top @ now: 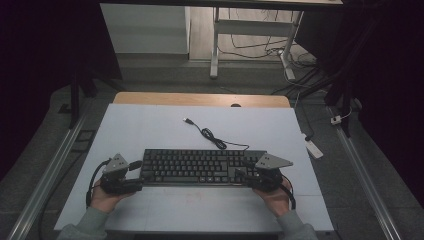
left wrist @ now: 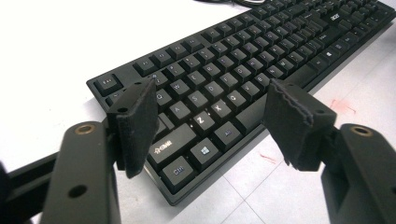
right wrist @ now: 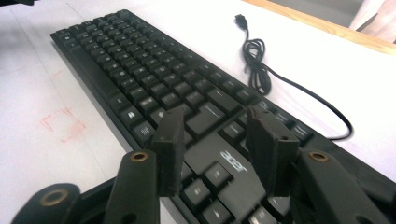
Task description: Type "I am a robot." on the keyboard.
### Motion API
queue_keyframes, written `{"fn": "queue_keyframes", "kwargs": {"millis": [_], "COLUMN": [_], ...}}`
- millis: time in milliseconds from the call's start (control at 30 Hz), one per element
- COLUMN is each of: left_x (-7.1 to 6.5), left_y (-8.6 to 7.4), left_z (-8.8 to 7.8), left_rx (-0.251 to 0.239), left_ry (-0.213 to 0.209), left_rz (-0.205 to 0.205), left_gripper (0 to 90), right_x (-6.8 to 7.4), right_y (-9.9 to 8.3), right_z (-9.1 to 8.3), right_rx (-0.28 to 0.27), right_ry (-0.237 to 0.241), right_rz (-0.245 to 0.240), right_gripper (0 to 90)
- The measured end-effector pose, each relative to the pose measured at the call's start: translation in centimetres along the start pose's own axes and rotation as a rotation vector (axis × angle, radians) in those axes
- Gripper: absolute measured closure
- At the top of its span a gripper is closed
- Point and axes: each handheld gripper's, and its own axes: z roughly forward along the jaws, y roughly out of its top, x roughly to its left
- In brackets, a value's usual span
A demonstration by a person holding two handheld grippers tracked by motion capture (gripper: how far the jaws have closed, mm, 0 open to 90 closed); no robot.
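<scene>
black keyboard (top: 197, 167) amid bare white table (top: 150, 130)

We wear grey sleeves (top: 90, 224), and our black grippers carry grey three-cornered plates (top: 273, 161), brass-ringed screw holes (left wrist: 85, 129) and trailing black cables (top: 92, 181).

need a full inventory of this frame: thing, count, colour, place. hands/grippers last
keyboard: 1, black, near middle of the table, long side facing the person
keyboard cable: 1, black, loosely bundled behind the keyboard, USB plug lying free on the table
table: 1, white top with a wooden far edge
red marks: a few, faint, on the table beside the keyboard
desk frame: 1, white, on the floor beyond the table
floor cables: several, black, under that desk
power strip: 1, white, on the floor right of the table
left gripper: 1, black, jaws open over the keyboard's left end
right gripper: 1, black, jaws open over the keyboard's right end
hands: 2, grey sleeves, at the near edge
</scene>
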Motion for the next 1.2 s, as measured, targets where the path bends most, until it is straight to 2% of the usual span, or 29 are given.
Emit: {"fn": "queue_keyframes", "kwargs": {"millis": [200,400,733,900,933,967,1200], "left_x": [0.1,0.0,0.0,0.0,0.0,0.0,0.2], "left_y": [0.0,0.1,0.1,0.1,0.1,0.1,0.1], "left_z": [0.0,-0.1,-0.1,-0.1,-0.1,0.0,0.6], "left_rx": [0.001,-0.006,-0.011,-0.008,-0.006,-0.004,0.031], "left_ry": [0.002,0.008,0.010,0.017,0.021,0.022,0.031], "left_rz": [-0.002,0.002,0.017,0.022,0.024,0.024,0.029], "left_gripper": [39.9,46.2,64.1,79.5,79.5,86.9,88.9], "right_x": [0.4,1.0,1.7,2.0,2.0,2.2,2.7], "right_y": [0.8,1.3,2.0,2.4,2.4,2.6,3.6], "right_z": [0.9,1.7,2.8,3.6,3.6,3.9,5.5], "right_rx": [0.007,0.020,0.028,0.033,0.033,0.038,0.026], "right_ry": [0.016,0.037,0.079,0.094,0.094,0.097,0.106], "right_rz": [-0.006,-0.023,-0.037,-0.041,-0.041,-0.046,-0.038], "right_gripper": [62.9,71.9,89.3,89.5,89.5,89.5,89.5]}}
